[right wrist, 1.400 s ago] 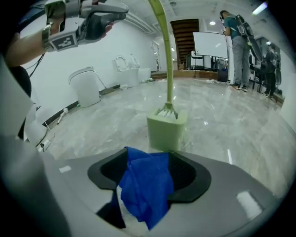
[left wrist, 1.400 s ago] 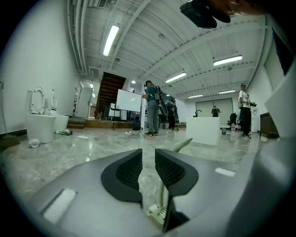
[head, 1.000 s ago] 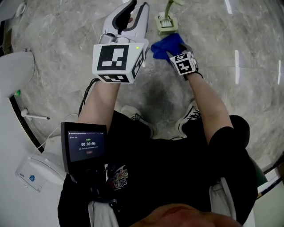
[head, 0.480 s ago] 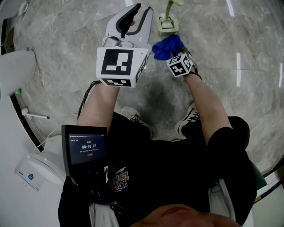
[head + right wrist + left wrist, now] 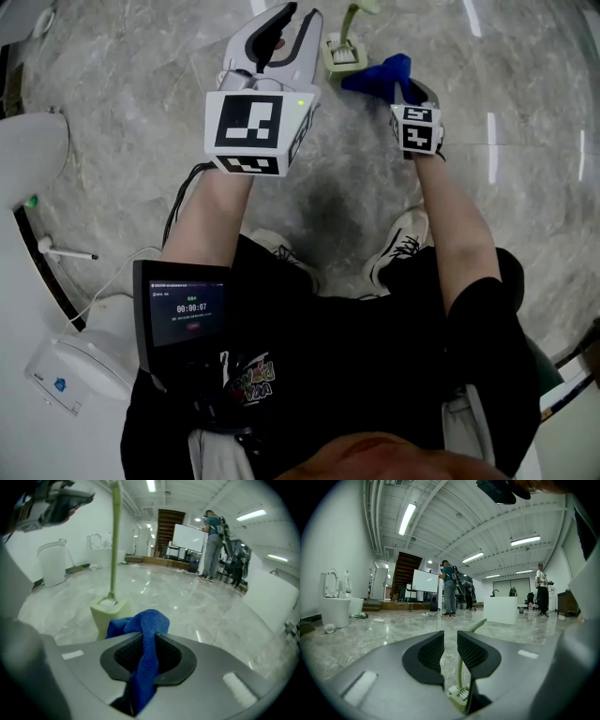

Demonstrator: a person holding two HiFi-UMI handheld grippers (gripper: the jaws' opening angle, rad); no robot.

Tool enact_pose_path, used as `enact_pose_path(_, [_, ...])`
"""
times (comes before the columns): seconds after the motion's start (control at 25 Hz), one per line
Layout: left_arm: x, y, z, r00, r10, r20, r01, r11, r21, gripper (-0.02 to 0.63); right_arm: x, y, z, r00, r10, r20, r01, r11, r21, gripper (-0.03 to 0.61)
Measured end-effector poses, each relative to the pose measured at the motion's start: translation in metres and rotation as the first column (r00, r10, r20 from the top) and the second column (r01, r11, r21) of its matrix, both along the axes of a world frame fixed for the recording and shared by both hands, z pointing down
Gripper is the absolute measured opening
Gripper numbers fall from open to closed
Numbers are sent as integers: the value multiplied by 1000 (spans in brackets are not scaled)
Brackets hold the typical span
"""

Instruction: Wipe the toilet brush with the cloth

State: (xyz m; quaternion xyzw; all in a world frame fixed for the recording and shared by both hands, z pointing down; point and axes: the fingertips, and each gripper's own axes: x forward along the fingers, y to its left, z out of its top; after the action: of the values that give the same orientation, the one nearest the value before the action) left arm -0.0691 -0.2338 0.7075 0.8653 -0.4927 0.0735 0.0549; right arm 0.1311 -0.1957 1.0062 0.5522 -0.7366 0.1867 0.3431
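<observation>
Status: early, prep only, no wiping yet by my read. Leftmost, the left tool (image 5: 289, 21) is up above the floor (image 5: 112, 84), pointing roughly level. Its jaws sit a narrow gap apart with nothing between them. Its own view shows the brush handle beyond the gap, not in it, so it has no hold on anything. Next over, the toilet brush (image 5: 354, 13) stands upright in its pale green holder (image 5: 343, 54) on the floor, head down in the holder, handle free. Right of that, the blue cloth (image 5: 379, 77) is bunched and looks to be off the floor, just beside the holder. Can't tell from the head view whether it touches the holder, but the right gripper view shows it clear of the handle. Rightmost, the right tool (image 5: 411, 94) has just been closing its jaws, and they now pinch a fold of the cloth between the pads, with the rest spilling out in front and below. Done so far: cloth gripped and near the brush. Left to do, as I judge it: get the left tool onto the handle, lift or steady the brush, then run the cloth over it. Nothing in view suggests any part of the brush has been wiped.
</observation>
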Motion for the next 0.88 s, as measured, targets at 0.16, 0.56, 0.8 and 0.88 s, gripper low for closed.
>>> enact_pose_path(0.16, [-2,0,3,1000,-2,4,2,1000,0,89,7,-47,-30,992,66,105,-73,995,73,71])
enact_pose_path(0.56, [-26,8,17,998,-45,41,45,999,-3,89,-48,-84,2,984,-67,165,75,996,-44,72])
enact_pose_path(0.8, [-26,9,18,998,-43,46,43,999,-1,89,-28,-83,-1,987,-28,157,35,998,-44,72])
enact_pose_path(0.88, [-22,9,18,998,-40,38,40,999,1,89,-13,-76,-2,991,-67,114,73,996,-49,72])
